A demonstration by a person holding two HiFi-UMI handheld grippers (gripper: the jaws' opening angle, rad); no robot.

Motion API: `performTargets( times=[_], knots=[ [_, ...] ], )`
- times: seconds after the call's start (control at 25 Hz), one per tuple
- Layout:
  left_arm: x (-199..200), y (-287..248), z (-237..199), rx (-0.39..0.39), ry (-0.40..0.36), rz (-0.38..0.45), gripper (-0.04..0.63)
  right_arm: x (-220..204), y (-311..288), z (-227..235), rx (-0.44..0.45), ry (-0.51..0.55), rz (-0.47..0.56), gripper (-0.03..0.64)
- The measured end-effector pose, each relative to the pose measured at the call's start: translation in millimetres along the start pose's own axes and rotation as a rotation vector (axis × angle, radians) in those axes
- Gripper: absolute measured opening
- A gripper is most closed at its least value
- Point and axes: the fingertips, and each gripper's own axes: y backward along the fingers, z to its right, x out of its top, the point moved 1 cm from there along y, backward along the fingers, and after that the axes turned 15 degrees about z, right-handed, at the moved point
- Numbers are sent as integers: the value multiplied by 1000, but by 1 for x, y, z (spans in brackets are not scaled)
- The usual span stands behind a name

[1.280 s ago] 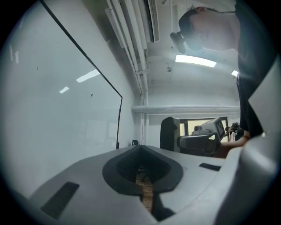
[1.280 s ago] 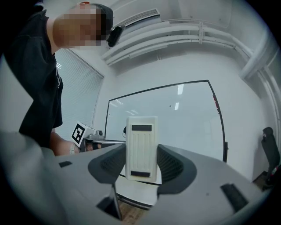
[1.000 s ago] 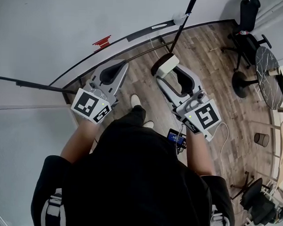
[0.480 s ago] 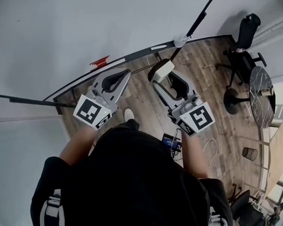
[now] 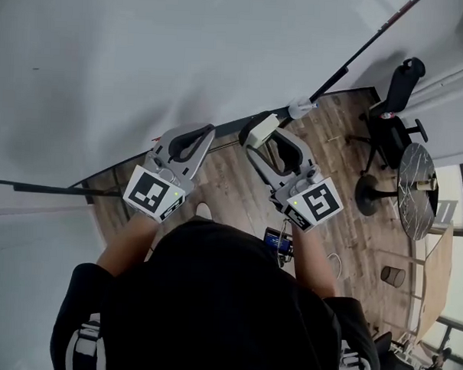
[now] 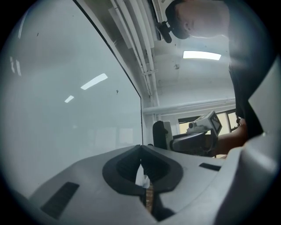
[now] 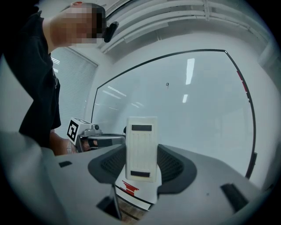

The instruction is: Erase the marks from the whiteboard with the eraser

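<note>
The whiteboard [image 5: 145,54] fills the upper half of the head view and stands upright in front of me. A tiny dark mark [image 7: 167,85] shows on it in the right gripper view, and the same mark [image 6: 117,91] shows in the left gripper view. My right gripper [image 5: 257,135] is shut on a cream, ribbed eraser [image 7: 141,145], held upright just short of the whiteboard [image 7: 197,101]. My left gripper [image 6: 140,148] is shut on nothing, its tips near the board's lower edge [image 5: 209,129].
Below the board lies a wooden floor [image 5: 346,201]. A black office chair [image 5: 392,103] and a round dark table [image 5: 414,181] stand to the right. A thin black pole [image 5: 360,52] leans across the board's right side. A small cup-like container [image 5: 392,276] sits on the floor.
Both grippers have risen and closed in on the whiteboard, and my view has tilted up so the board fills more of it. The eraser stays held.
</note>
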Motion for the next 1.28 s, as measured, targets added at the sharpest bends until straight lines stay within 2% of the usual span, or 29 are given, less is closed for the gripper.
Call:
performTargets(
  times=[0.32,0.52,0.68,0.84,1.12,1.28],
  knots=[
    [-7,-8,-27,76,9,-15,5,-15,-24,20,59,-23,-25,222],
    [-8,-24,-36,173,-27,-30,5,-16,-38,50,145,-62,-13,222],
    [-9,-37,-34,287,-80,-26,5,-14,-44,70,258,-44,1,222],
    [-10,-51,-28,401,-122,-33,5,1,-43,88,358,54,4,222],
    [-12,-77,-29,590,-159,-73,5,19,-54,110,488,273,-57,222],
    [3,-82,-27,634,-205,-68,5,43,-63,111,488,509,-83,222]
  ],
)
